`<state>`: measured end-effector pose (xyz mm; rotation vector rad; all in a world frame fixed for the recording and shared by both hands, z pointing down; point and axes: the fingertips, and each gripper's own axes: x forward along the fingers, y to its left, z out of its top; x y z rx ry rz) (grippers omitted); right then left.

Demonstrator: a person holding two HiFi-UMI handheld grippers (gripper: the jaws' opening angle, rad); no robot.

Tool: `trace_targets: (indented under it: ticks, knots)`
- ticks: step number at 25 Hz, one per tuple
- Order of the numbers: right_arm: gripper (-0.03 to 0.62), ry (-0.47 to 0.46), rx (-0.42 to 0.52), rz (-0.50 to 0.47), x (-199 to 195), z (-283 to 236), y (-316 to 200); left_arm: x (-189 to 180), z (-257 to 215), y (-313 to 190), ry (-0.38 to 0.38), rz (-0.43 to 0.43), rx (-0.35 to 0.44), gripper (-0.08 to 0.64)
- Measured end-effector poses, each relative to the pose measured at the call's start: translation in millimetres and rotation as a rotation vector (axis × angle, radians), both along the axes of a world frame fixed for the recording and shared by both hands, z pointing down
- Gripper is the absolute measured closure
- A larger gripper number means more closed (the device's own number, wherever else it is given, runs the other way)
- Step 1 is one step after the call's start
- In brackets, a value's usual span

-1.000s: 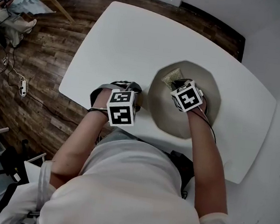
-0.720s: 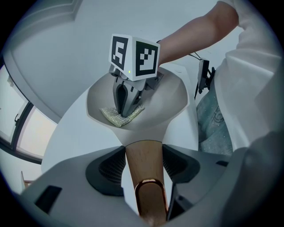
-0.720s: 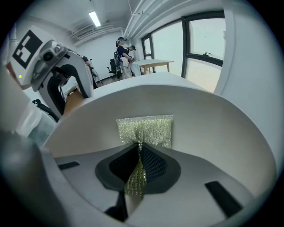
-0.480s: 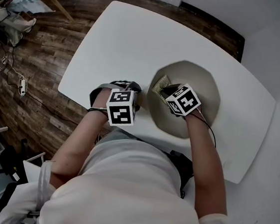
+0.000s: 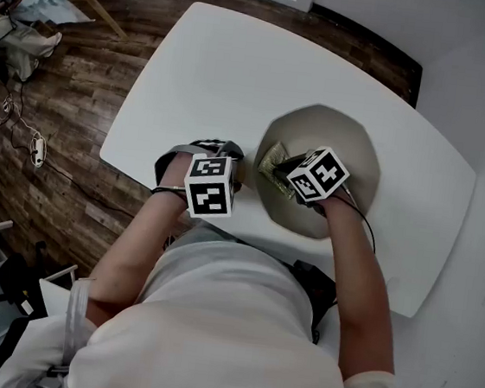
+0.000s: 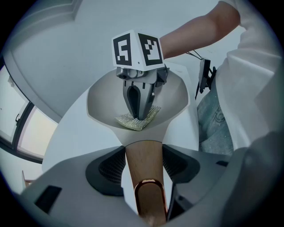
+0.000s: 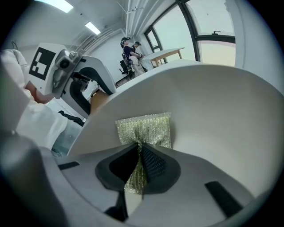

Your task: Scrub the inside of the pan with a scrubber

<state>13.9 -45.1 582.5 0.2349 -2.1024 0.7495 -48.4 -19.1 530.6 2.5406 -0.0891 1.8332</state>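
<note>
The left gripper (image 6: 143,167) stays clamped on the pan's wooden handle (image 6: 141,150), steadying it. Beyond, the right gripper (image 7: 137,153) pinches the scrubber (image 7: 146,127) and has dragged it from the far-left wall of the pan (image 5: 354,134) to the near left. The stroke looks mid-sweep, with the right side probably still to scrub.

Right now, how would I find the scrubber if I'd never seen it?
Find the white table, then the round pale pan on it. Inside it, pinched in the right gripper, is the scrubber. It is the only sparkly, greenish-gold woven square there.
</note>
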Motion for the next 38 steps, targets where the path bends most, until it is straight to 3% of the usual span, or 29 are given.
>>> trace_targets:
  ticks: [19,38]
  knots:
    - [0.552,-0.008,-0.245,-0.137,25,-4,62,2,0,-3,-0.011,-0.003,0.024,0.307]
    - [0.552,0.232,-0.342,-0.288,86,2,93,4,3,-6,-0.033,0.015,0.038,0.307]
